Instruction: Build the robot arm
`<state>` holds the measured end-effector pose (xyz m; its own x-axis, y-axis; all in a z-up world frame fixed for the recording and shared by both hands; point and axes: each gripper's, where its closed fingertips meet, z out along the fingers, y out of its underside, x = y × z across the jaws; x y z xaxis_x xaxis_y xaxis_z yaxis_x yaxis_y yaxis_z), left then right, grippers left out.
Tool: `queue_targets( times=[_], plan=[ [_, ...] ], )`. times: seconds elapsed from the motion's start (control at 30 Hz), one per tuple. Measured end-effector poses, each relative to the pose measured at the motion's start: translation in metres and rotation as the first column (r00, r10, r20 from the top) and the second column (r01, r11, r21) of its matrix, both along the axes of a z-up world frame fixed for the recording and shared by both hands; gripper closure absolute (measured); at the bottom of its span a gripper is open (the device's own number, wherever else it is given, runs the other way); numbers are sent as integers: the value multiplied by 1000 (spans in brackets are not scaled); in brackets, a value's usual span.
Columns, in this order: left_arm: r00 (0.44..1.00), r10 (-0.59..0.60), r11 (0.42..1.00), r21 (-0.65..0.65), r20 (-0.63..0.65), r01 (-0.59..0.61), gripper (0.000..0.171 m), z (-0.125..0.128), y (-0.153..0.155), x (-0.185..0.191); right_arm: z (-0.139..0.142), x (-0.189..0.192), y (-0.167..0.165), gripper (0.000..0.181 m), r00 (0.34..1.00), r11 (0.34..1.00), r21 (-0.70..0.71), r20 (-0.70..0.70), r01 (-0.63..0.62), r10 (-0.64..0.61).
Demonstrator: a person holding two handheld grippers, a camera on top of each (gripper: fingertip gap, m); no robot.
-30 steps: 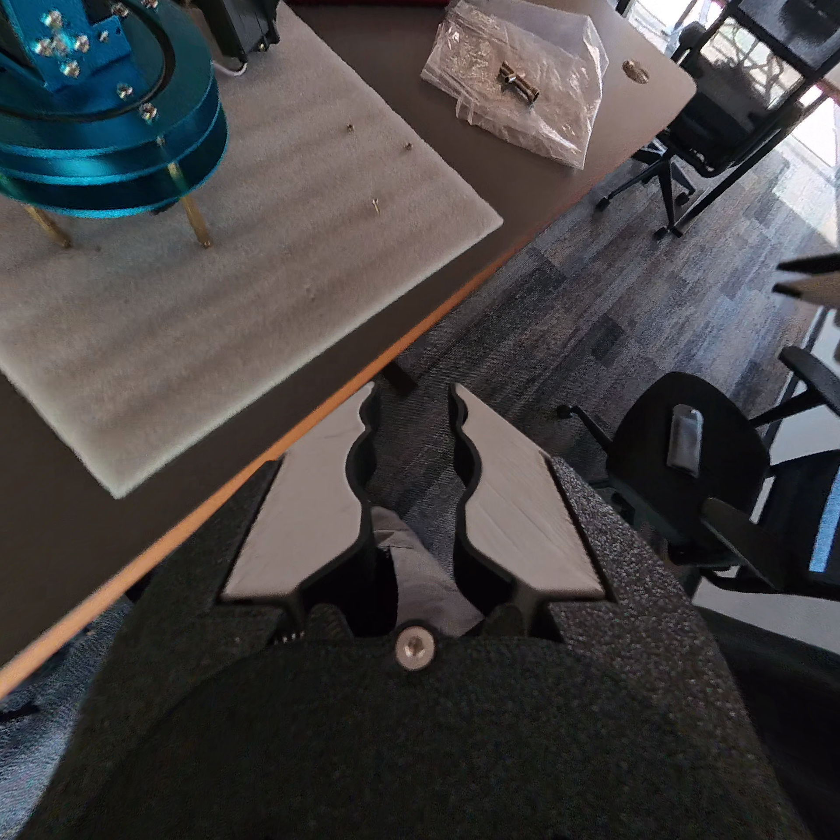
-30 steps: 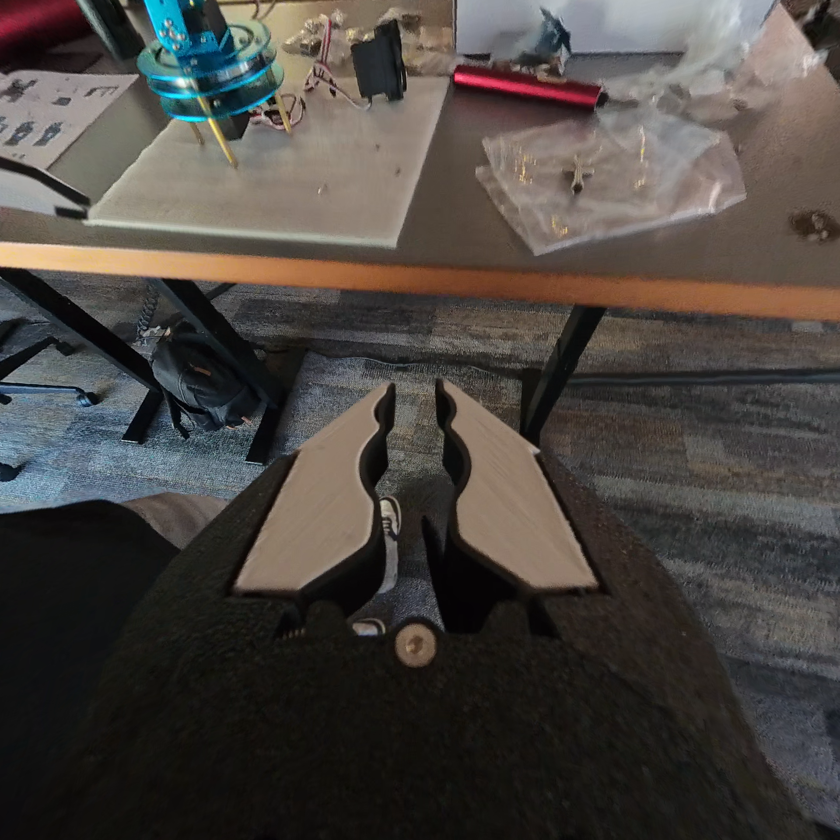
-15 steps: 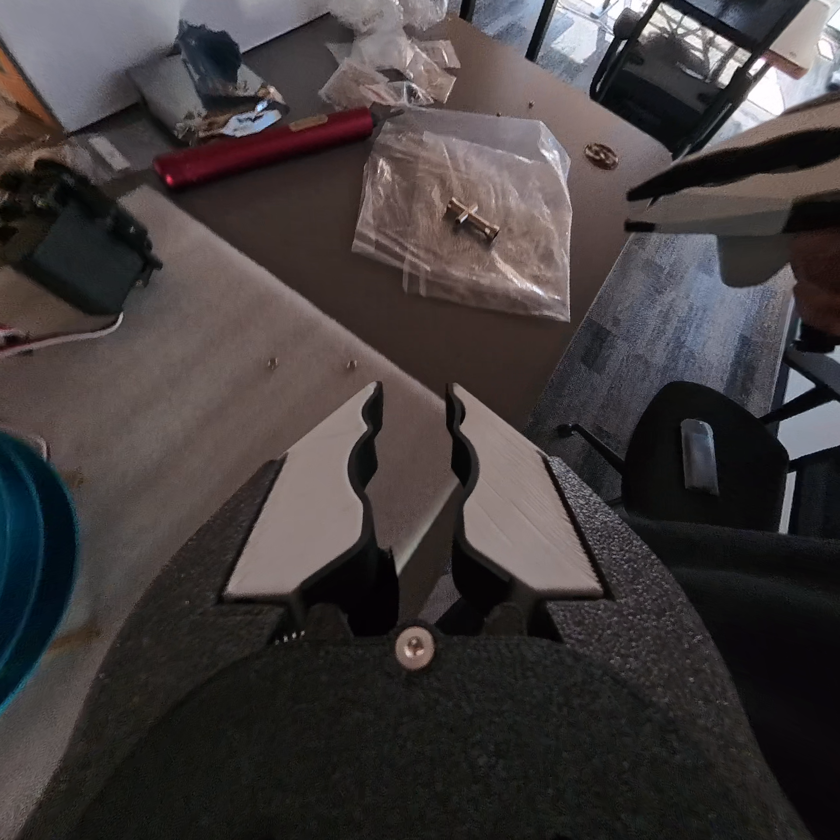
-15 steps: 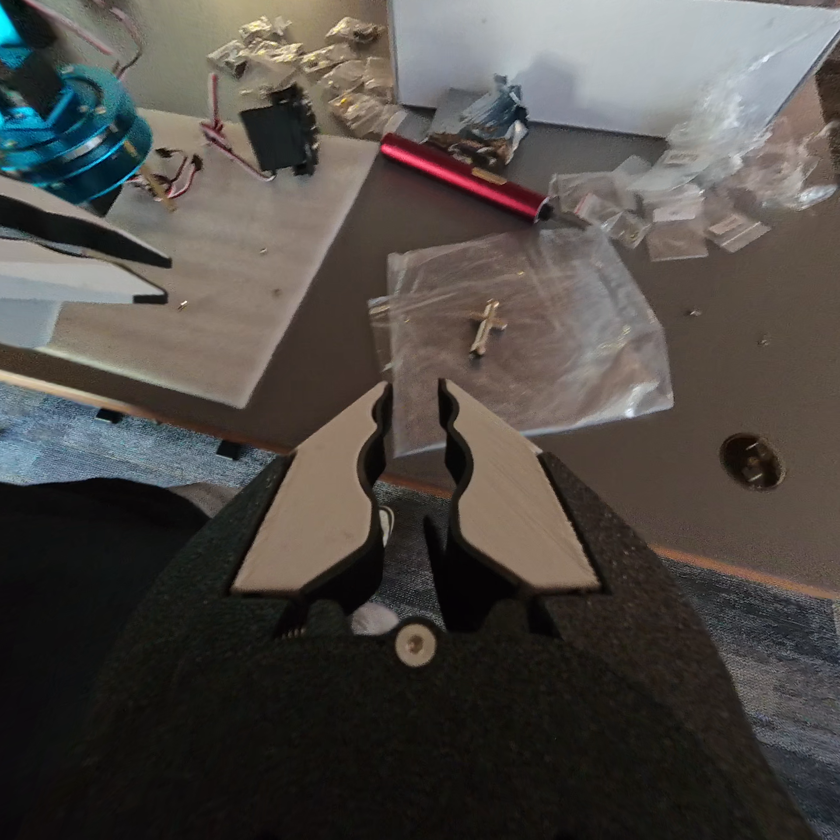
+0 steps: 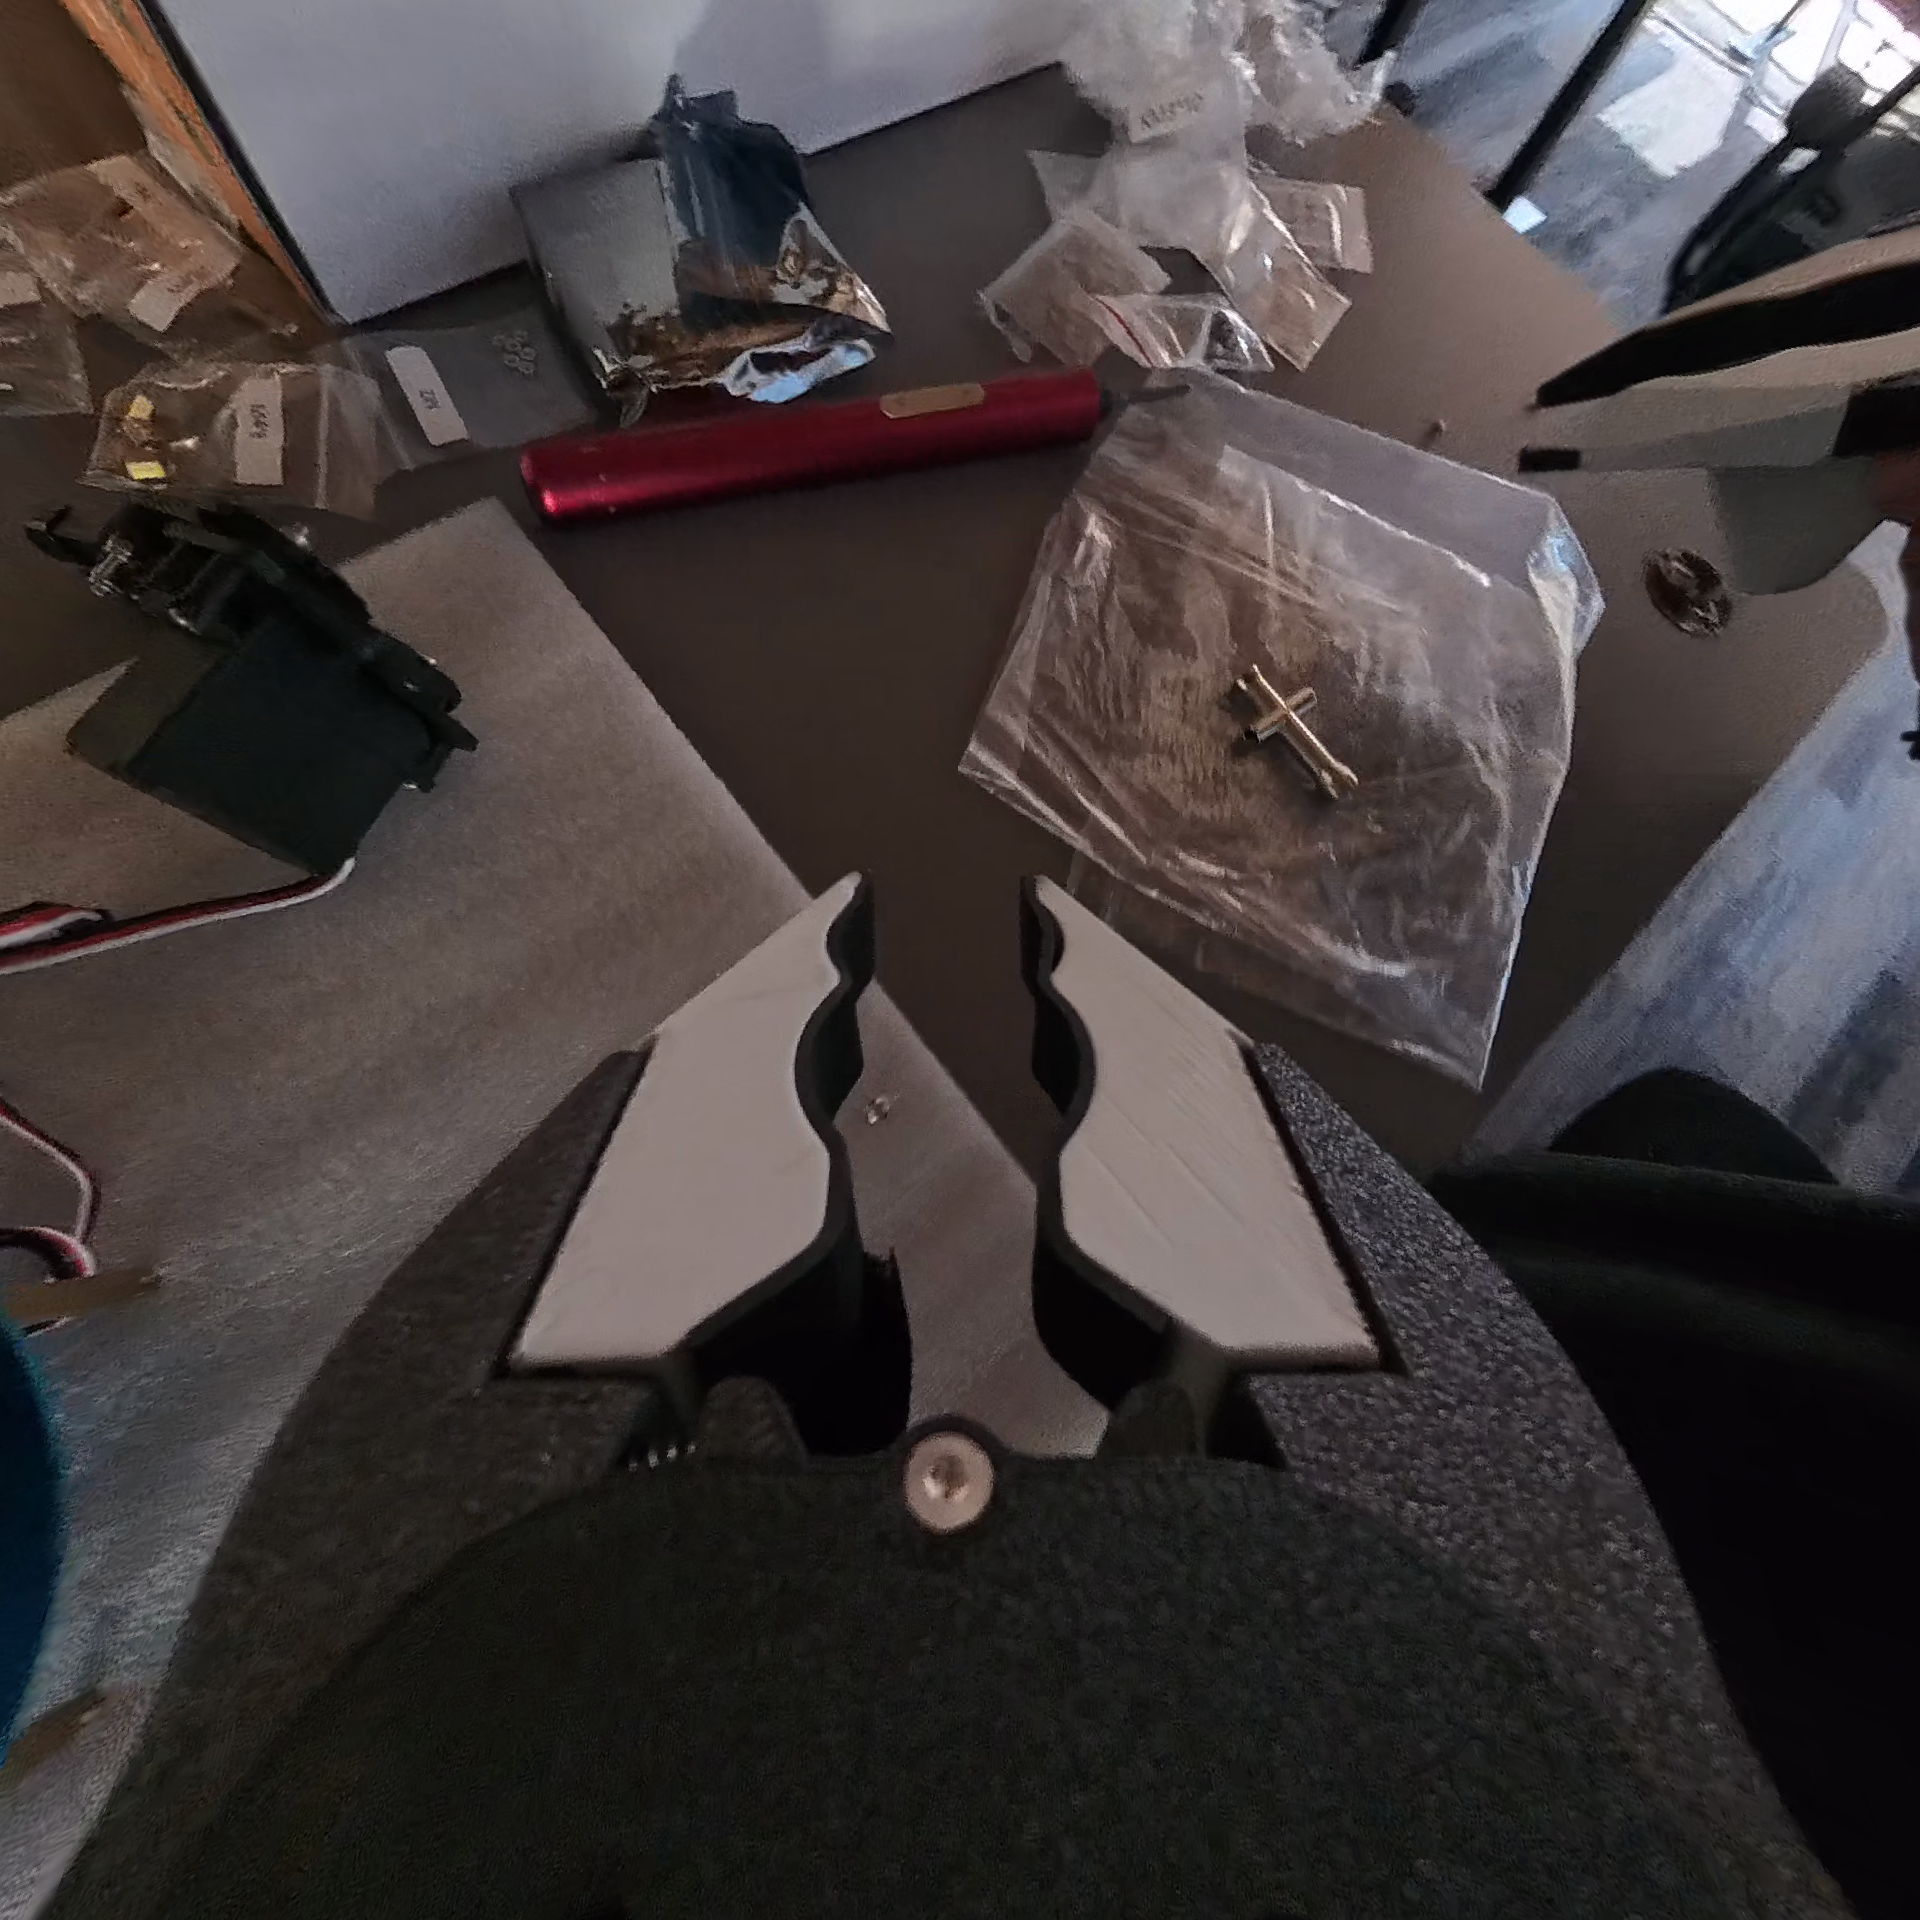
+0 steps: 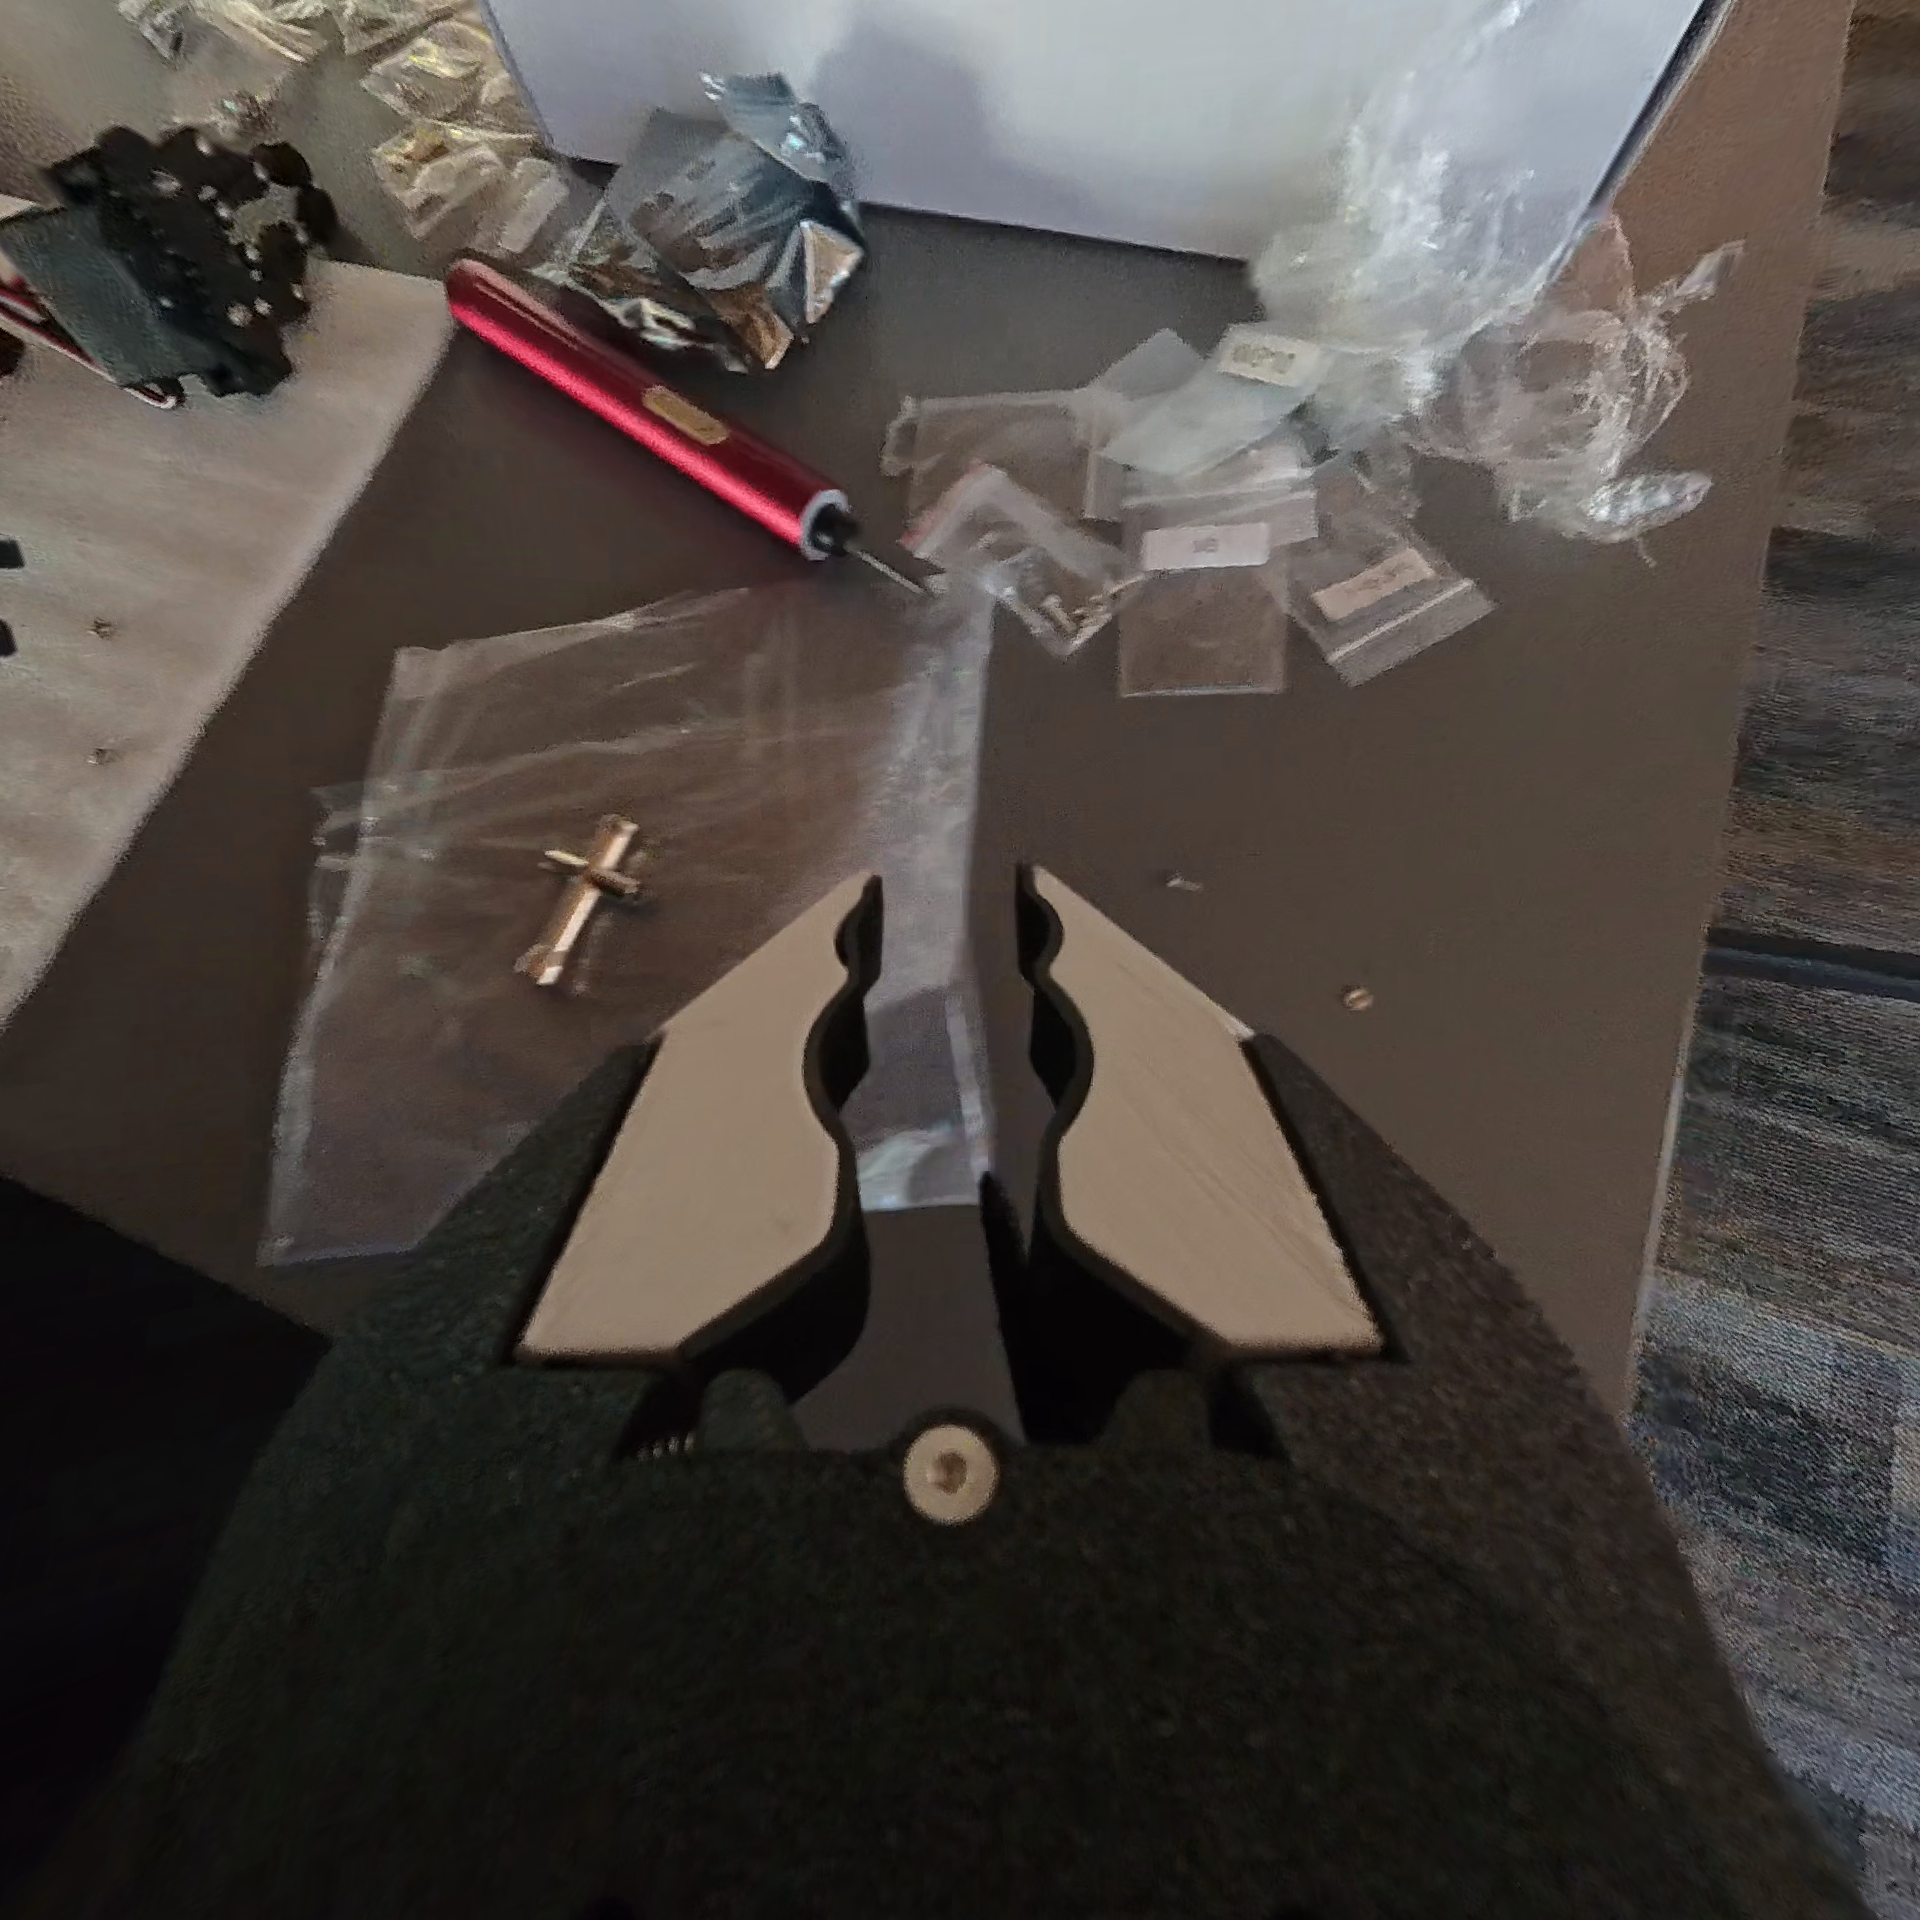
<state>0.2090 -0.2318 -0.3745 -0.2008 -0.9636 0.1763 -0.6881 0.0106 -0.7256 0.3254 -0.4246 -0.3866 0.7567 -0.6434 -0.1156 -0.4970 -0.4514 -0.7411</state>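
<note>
Clear plastic bag (image 6: 665, 852) with metal cross-shaped tool (image 6: 587, 902) beneath right gripper (image 6: 948, 883), fingers parted, empty, left gripper (image 5: 943, 891) likewise parted over foam mat (image 5: 312, 1039) edge.

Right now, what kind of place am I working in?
Probably an office desk used for small electronics assembly: a red screwdriver, small parts bags, a black servo on a foam mat, patterned carpet.

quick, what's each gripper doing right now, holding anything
Left gripper: open, empty, above the foam mat edge.
Right gripper: open, empty, above the clear plastic bag.
</note>
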Motion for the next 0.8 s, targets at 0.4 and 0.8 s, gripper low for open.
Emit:
queue_targets(
  times=[0.4,0.8],
  plan=[
    [975,210,976,71,-66,-206,145,-11,-40,36,-23,93,-25,148,931,922,-153,30,-356,365],
    [975,209,974,105,-78,-201,145,-20,-73,58,-21,63,-19,150,821,820,-23,-22,-571,571]
  ],
)
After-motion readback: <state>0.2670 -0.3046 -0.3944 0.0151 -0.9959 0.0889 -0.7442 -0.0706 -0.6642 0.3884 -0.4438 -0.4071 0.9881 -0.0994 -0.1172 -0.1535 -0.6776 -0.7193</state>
